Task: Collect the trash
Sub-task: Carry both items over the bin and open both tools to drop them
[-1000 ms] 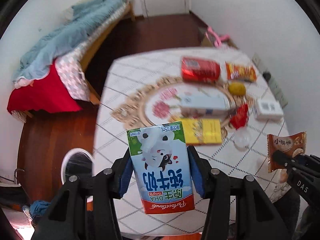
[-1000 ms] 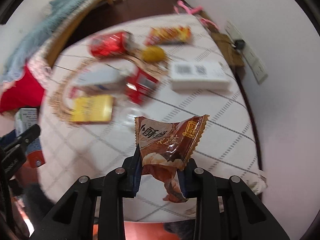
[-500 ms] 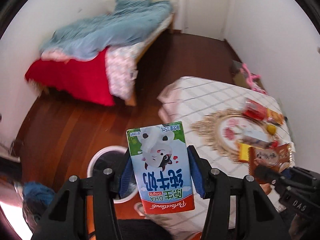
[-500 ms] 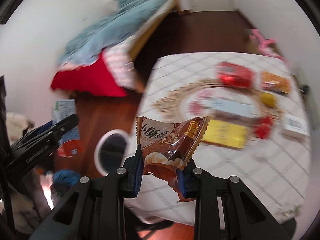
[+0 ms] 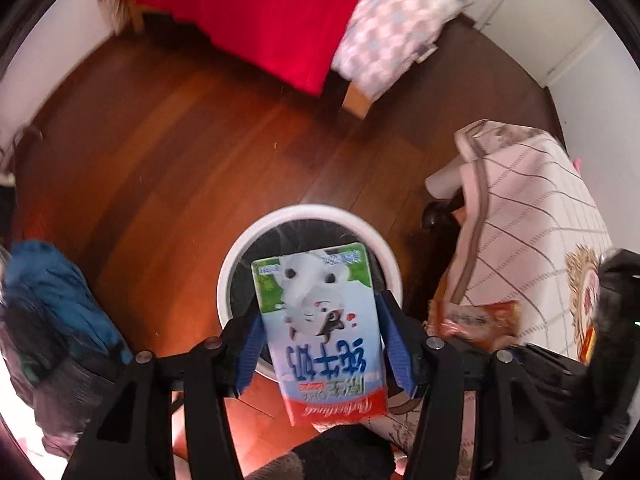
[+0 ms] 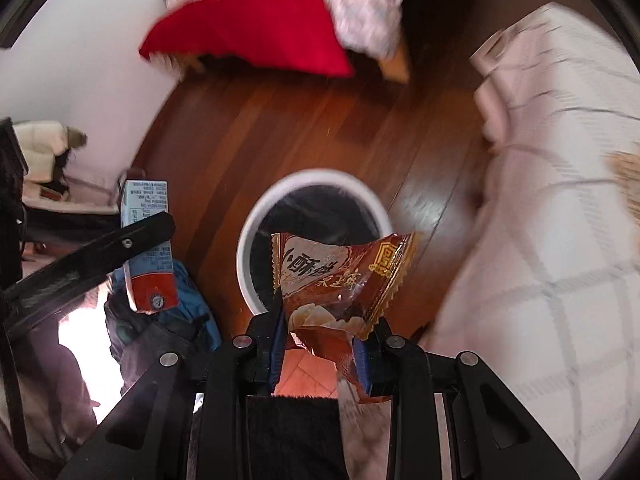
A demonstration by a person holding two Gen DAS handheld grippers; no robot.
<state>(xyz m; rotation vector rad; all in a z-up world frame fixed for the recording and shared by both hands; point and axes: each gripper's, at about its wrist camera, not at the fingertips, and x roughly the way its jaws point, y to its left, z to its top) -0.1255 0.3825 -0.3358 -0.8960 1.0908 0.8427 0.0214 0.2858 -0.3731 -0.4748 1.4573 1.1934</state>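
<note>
Gripping milk carton (image 5: 320, 332) over bin (image 5: 308, 216) (left fingers), right fingers pinching snack wrapper (image 6: 340, 280).

bin (image 5: 308, 216) mouth apparently open below, table (image 5: 532, 216) crowding right

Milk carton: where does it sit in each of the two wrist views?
Left wrist: the milk carton fills the lower centre, clamped in the left claw.
Right wrist: the same carton is at the left edge, seen side-on.
Shared landmark: the white-rimmed trash bin on the wooden floor.
</note>
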